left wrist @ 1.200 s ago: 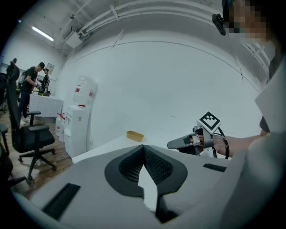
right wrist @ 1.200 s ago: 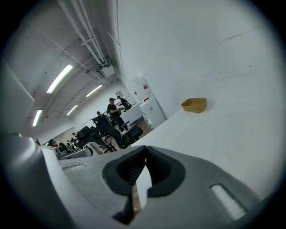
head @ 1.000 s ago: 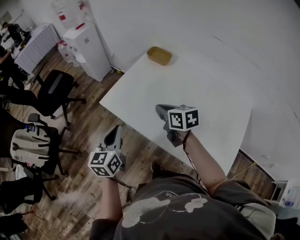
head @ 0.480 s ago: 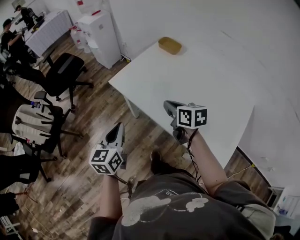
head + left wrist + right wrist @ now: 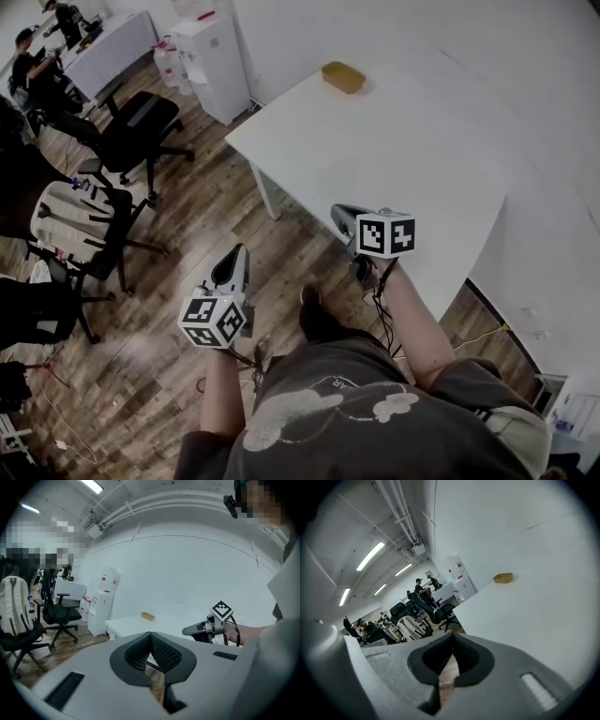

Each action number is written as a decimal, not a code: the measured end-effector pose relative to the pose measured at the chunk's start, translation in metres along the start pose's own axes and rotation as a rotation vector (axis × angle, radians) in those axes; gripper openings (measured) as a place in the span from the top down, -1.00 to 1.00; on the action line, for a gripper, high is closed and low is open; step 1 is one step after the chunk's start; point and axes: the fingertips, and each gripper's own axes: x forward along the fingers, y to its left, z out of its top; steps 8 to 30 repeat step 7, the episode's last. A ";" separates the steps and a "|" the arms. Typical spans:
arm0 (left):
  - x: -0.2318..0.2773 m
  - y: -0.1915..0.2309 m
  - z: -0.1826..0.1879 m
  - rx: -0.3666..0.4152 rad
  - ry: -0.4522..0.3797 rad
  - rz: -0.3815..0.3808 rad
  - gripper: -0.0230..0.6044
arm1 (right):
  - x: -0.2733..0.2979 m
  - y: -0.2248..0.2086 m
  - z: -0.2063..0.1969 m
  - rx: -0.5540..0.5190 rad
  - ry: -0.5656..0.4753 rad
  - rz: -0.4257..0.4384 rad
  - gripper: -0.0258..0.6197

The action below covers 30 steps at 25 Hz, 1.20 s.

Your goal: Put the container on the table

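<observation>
The container [image 5: 343, 77] — small, tan and rectangular — sits on the far corner of the white table [image 5: 422, 150], near the wall and well apart from both grippers. The left gripper [image 5: 236, 255] hangs over the wooden floor [image 5: 187, 234], off the table's near-left edge. Its 2 jaws meet at the tips with nothing between them. The right gripper [image 5: 339, 212] is above the table's near edge, its jaws likewise pressed together and empty. In the left gripper view the right gripper shows to the right, with the container beyond it on the tabletop. Office chairs [image 5: 141, 127] — 1 bearing a pale backpack [image 5: 66, 220] — and a white water dispenser [image 5: 217, 56] stand left of the table.
</observation>
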 end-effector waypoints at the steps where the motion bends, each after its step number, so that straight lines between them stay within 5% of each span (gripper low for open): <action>1: -0.007 -0.002 -0.002 -0.002 -0.003 0.003 0.94 | -0.004 0.003 -0.005 -0.004 0.004 -0.001 0.92; 30: -0.039 -0.015 -0.013 -0.004 -0.015 0.010 0.94 | -0.026 0.008 -0.031 -0.004 0.013 -0.020 0.92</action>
